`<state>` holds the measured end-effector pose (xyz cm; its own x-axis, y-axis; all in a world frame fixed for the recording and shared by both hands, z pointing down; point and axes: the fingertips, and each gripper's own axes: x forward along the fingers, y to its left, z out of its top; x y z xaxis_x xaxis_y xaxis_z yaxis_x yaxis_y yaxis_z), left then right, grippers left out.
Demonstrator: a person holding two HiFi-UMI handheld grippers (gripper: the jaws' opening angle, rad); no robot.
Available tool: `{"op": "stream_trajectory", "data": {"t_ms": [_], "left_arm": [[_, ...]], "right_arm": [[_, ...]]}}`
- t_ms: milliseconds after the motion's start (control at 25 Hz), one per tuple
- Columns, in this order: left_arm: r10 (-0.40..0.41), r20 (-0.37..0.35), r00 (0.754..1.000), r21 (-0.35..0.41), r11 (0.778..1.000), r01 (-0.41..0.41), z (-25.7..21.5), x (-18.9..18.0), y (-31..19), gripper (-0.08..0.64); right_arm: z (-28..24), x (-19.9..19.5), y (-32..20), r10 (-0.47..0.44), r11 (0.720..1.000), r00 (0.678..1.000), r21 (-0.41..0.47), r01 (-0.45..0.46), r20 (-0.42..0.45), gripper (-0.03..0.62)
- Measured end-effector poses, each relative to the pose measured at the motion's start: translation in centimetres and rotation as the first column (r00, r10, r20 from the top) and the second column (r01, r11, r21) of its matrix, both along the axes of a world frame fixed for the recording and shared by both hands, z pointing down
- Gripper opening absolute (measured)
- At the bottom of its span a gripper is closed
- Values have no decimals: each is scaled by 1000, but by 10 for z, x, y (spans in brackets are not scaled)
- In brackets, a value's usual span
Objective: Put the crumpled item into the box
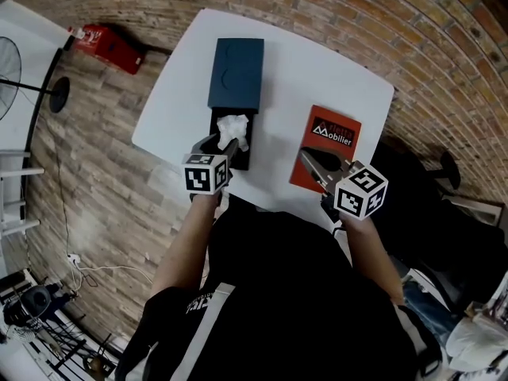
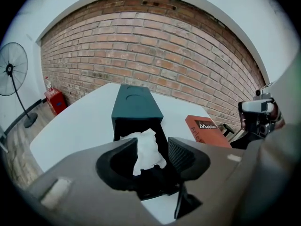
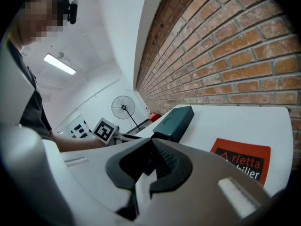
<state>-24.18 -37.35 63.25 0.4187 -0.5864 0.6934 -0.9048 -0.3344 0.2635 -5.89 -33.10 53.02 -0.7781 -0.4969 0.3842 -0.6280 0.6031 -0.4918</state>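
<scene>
A dark teal box [image 1: 236, 71] lies on the white table [image 1: 302, 70], its black inner tray [image 1: 241, 159] slid out toward me. The crumpled white paper [image 1: 234, 128] sits in that tray. My left gripper [image 1: 222, 143] hangs just above the tray's near end, open. In the left gripper view the paper [image 2: 146, 149] shows between and beyond the spread jaws, and the pads are not pressing on it. My right gripper [image 1: 321, 165] hovers over the near edge of a red booklet [image 1: 329, 133]. In the right gripper view its jaws [image 3: 151, 145] stand together with nothing between them.
The red booklet [image 3: 244, 157] lies flat to the right of the box [image 3: 176, 119]. A red fire extinguisher [image 1: 111, 48] lies on the floor at the far left. A standing fan [image 2: 11, 72] stands left of the table, and a brick wall runs behind it.
</scene>
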Motion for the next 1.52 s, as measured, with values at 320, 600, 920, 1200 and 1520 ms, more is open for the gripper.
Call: {"op": "stream_trajectory", "data": {"t_ms": [320,600,920,1200,1520], "left_arm": [[-47,-21,999,192,980,50,-76,1,3,149],[-24,14,1000,353,936,17,-157,-9,4,112],[11,-54,998,468,883,15,-229,-33,12,63],[4,-89,996,541,840,45,-261,-63,12,48],[-36,-122,992,617,780,104,-295,-107,25,37]], "right_arm": [[-16,29,3,-31,997,1000,74,31,-6,-3],[-76,54,-16,-66,966,998,250,63,0,-3],[-109,16,-27,-55,957,998,285,44,29,-3],[-150,-30,-32,-67,929,996,368,43,54,-3],[-196,-75,-17,-111,863,992,500,69,54,-3]]}}
